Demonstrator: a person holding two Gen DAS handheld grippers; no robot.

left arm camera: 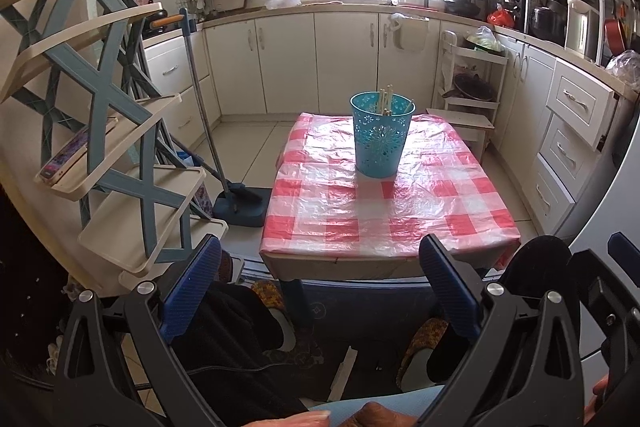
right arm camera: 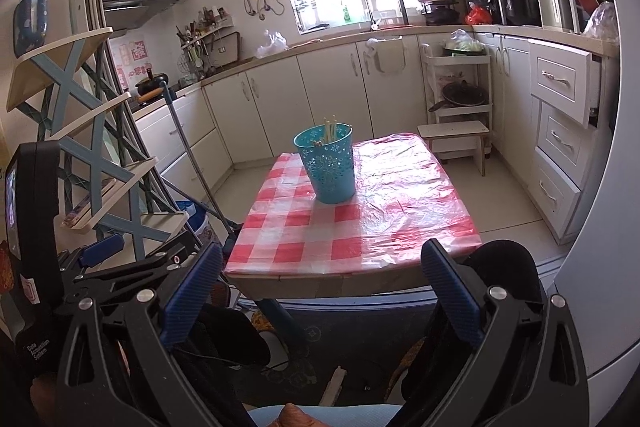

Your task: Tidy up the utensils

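Chopsticks [left arm camera: 385, 99] are the utensils I am here to sort, but I will start with the biggest thing before me. That is the worktop [left arm camera: 384, 223], a low table under a crinkled red-and-white checked plastic cover, set in the middle of the kitchen floor. Left of it stands a folding shelf rack [left arm camera: 120, 131] with a phone lying on one tier, and a broom and dustpan [left arm camera: 240, 203] lean between rack and worktop.

On the worktop, toward its far half, stands a teal perforated holder [left arm camera: 380, 137], upright and alone; the rest of the cover is bare. The chopsticks sit inside it, only their top ends showing above the rim. In the right wrist view [right arm camera: 330, 126] they lean slightly off vertical, long axis running up and down, tips hidden in the cup. I cannot tell how many there are.

I judge them light, stiff and thin, pale like wood or bamboo, smooth enough to slip or pivot if pinched at a single point. I would take them by the exposed upper ends, across the narrow width, and lift straight along their length. The holder looks light too and could tip or slide on the slick plastic if a stick drags on its rim.

My left gripper [left arm camera: 320, 283] hangs short of the near edge, jaws spread wide, holding nothing. My right gripper [right arm camera: 322, 285] is alongside, equally wide apart and empty.
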